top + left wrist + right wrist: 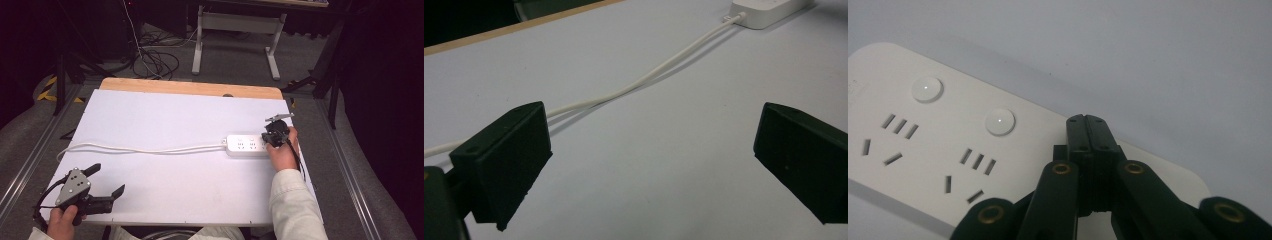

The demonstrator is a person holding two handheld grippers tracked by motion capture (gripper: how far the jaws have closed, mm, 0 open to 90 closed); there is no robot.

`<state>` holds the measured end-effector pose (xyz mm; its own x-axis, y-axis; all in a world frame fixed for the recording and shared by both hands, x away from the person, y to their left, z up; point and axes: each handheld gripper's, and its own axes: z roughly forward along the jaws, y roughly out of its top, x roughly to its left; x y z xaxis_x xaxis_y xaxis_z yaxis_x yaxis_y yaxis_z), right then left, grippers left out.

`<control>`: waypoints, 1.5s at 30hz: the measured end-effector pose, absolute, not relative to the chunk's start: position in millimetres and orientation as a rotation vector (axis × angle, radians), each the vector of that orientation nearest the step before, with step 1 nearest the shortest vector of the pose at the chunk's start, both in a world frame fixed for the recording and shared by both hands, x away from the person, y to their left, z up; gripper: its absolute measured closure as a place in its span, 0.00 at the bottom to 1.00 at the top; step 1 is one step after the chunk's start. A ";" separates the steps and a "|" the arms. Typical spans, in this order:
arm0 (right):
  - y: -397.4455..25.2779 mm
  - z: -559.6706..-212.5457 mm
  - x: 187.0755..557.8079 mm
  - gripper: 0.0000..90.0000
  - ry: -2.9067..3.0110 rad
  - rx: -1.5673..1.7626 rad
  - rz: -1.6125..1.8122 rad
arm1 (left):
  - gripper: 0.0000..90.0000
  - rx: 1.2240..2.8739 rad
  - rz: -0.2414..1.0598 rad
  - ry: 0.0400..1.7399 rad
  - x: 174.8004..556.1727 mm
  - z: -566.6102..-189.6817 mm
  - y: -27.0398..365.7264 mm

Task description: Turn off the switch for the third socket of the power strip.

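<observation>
High view, strip: the white power strip point(246, 145) lies flat near the table's right edge, about midway between near and far edges.
High view, cord: its white cord point(140, 149) runs left across the table point(165, 115) and drops off the left edge.
High view, right gripper: the right gripper point(275, 136) is pointed down at the strip's right end.
High view, left gripper: the left gripper point(107, 180) hovers over the near left corner, nothing in it.
High view, room: white sheet on a wood top, wood showing along the far edge; grey carpet, loose cables and another desk's legs behind, dark curtains around.
Left gripper view, state: jaws spread wide, empty, bare table between them; cord point(639, 82) crosses ahead to the strip's end point(769, 10).
Right gripper view, state: jaws clenched tight together, holding nothing, tips on or just above the strip's point(923, 150) top near a round button point(1000, 122). Can't tell if it's actually touching.
Handling guess: hard smooth plastic, light, stiff, probably slides easily on this sheet. I'd pinch it across the narrow sides. Cord's floppy and will drag behind.
Surface: smooth, matte, flat.
</observation>
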<state>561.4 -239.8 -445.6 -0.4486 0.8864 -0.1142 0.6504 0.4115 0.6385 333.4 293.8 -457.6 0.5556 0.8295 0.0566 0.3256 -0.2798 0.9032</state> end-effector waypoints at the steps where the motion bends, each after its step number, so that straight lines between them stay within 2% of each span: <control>1: -241.9 -443.6 562.0 1.00 2.236 1.322 0.747 | 0.03 1.850 0.677 0.944 334.1 -457.6 293.9; 4: -247.9 -442.6 560.2 0.97 2.201 1.344 0.789 | 0.03 1.849 0.670 0.947 334.4 -457.8 293.3; 24: -245.2 -413.7 537.8 0.98 2.143 1.219 0.951 | 0.03 1.849 0.667 0.945 334.9 -457.6 293.1; 30: -246.6 -408.3 532.9 0.95 2.134 1.209 0.971 | 0.03 1.846 0.670 0.947 335.1 -457.6 293.5; 36: -242.0 -402.7 525.1 0.82 2.136 1.169 0.996 | 0.03 1.849 0.675 0.942 335.1 -457.2 293.9; 42: -238.9 -393.3 508.3 0.61 2.127 1.127 1.038 | 0.03 1.843 0.667 0.948 334.8 -457.4 293.8; 45: -237.9 -389.4 501.5 0.57 2.119 1.103 1.061 | 0.03 1.848 0.671 0.940 334.4 -457.1 293.9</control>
